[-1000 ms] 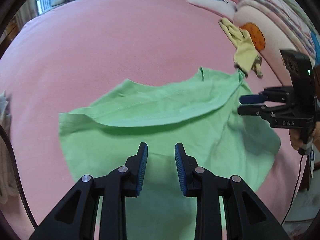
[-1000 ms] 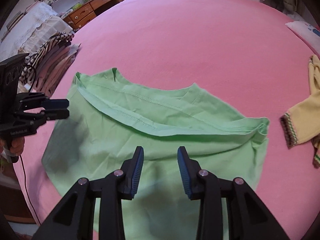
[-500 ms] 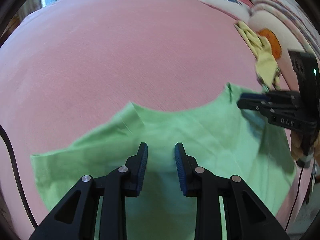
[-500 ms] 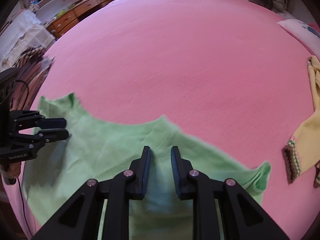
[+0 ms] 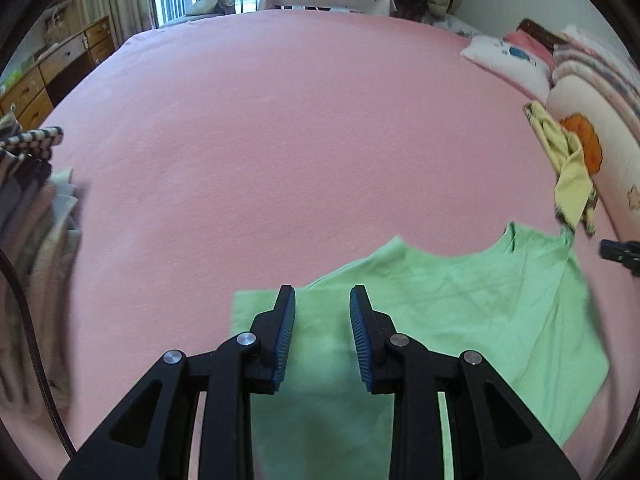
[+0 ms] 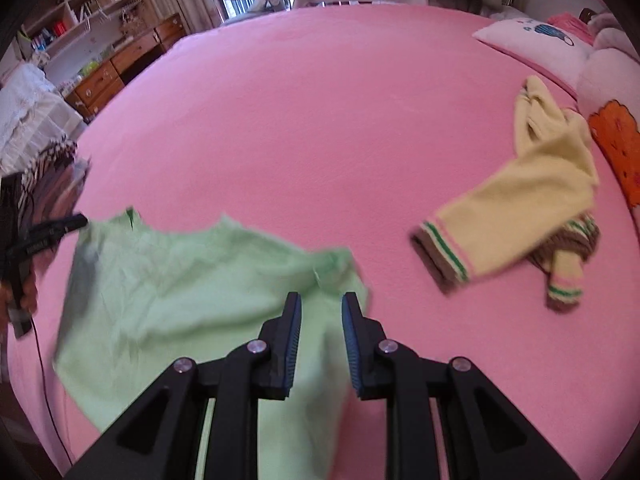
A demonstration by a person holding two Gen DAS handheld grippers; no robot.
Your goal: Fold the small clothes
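A light green cotton garment [image 5: 460,312] lies spread and rumpled on the pink bed sheet [image 5: 280,140], at the near edge of the bed. The left gripper [image 5: 322,328] hangs above the garment's left part; its blue-padded jaws stand apart with green cloth seen between them, but whether that cloth is lifted into the pads or only lies underneath cannot be told. The right gripper [image 6: 318,332] hangs above the garment's right part [image 6: 200,300], near its far right corner; its jaws are parted by a narrower gap, and again the frames do not settle whether they pinch the cloth. Beyond the garment's right corner, well apart from it on the sheet, lies a crumpled pale yellow knitted piece with striped brown, green and pink cuffs [image 6: 532,208]. To the left of the garment, at the bed's edge, sits a stack of folded striped clothes [image 5: 32,208]. Far behind the garment a white pillow with a blue print [image 6: 536,46] rests on the sheet.
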